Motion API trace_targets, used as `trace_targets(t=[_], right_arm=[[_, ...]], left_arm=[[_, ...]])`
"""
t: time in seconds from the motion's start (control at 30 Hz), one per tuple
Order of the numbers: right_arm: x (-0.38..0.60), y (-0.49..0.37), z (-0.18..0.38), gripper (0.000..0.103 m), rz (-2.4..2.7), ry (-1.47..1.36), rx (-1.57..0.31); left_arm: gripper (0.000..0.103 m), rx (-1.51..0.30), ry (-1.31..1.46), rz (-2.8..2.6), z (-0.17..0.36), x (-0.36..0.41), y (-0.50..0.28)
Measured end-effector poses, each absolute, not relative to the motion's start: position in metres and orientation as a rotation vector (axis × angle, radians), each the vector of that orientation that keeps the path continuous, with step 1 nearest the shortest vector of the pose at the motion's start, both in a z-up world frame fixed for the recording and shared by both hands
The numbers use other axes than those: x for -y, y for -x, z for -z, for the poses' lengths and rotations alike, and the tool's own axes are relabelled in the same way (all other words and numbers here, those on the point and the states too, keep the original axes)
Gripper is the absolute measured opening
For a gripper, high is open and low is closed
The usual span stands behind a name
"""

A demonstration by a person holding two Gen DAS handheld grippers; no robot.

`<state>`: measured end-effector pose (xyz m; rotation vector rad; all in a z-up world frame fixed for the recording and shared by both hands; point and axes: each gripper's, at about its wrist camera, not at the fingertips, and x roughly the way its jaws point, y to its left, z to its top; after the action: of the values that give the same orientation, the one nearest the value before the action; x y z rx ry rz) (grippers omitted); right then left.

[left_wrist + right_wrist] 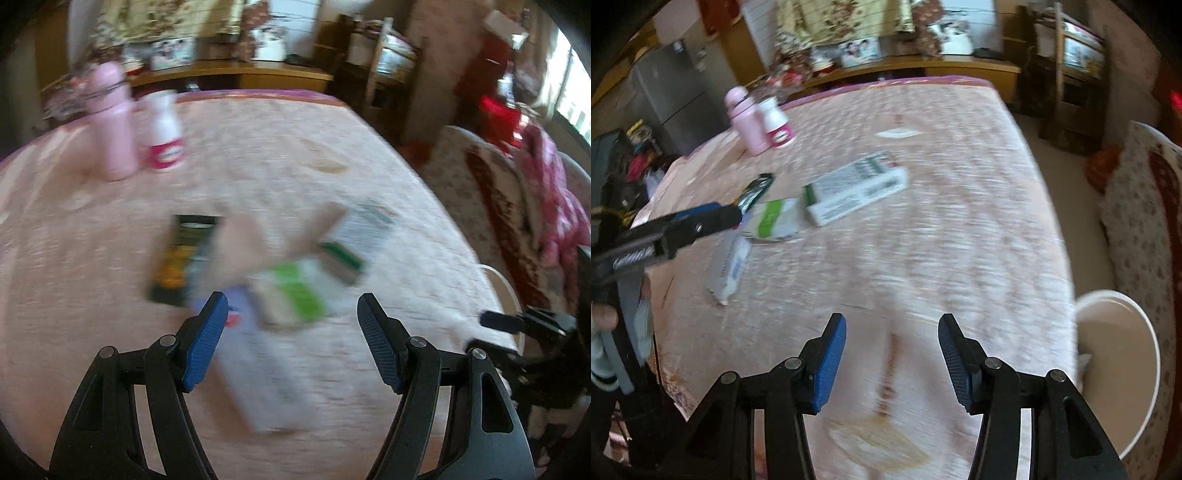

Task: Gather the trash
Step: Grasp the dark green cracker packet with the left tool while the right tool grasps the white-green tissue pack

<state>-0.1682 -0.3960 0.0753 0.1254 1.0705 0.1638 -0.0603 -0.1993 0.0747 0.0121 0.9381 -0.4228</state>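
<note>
**Both claws wide over the pink cloth, trash ahead**

Your left claw (pixel 291 339) is spread wide and grips nothing. Just ahead of its tips, between them, lies a green-and-white carton (pixel 291 291); a pale flat box (pixel 258 365) runs back under the gap, near the left finger. Ahead and left of that finger sits a dark packet (pixel 181 258), and ahead to the right a white box (pixel 354 236) with a green end. The left view is badly smeared, so these may be misjudged in shape. Far ahead and left stand a pink bottle (pixel 110 122) and a white jar (pixel 164 129), close together.

Your right claw (pixel 892 360) is also wide and holds nothing, over bare cloth (pixel 923 240). The trash lies well ahead and left of it. A white bin (pixel 1123 373) sits to its right, off the table edge.
</note>
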Motion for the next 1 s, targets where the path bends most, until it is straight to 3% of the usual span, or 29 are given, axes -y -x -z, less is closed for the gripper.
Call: trace_targets(t=[0.3, 0.73, 0.77, 0.83, 0.9, 1.0], right_arm=[[0.358, 0.122, -0.057, 0.050, -0.184, -0.137, -1.104], [0.360, 0.021, -0.040, 0.050, -0.134, -0.214, -1.103], [0.359, 0.021, -0.042, 0.050, -0.151, -0.215, -1.096], [0.352, 0.029, -0.048, 0.050, -0.222, -0.211, -1.072], [0.346, 0.037, -0.052, 0.050, -0.283, -0.190, -1.057], [0.332, 0.048, -0.053, 0.059, -0.390, -0.121, -1.071]], left_arm=[[0.072, -0.998, 0.018, 0.281, -0.048, 0.150, 0.009], [0.071, -1.043, -0.002, 0.285, -0.020, 0.158, -0.030], [0.068, -1.038, -0.006, 0.292, -0.020, 0.159, -0.031], [0.045, -1.027, -0.031, 0.298, -0.021, 0.161, -0.032], [0.029, -1.022, -0.057, 0.292, -0.021, 0.161, -0.033], [0.021, -1.040, -0.021, 0.310, -0.021, 0.151, -0.035]])
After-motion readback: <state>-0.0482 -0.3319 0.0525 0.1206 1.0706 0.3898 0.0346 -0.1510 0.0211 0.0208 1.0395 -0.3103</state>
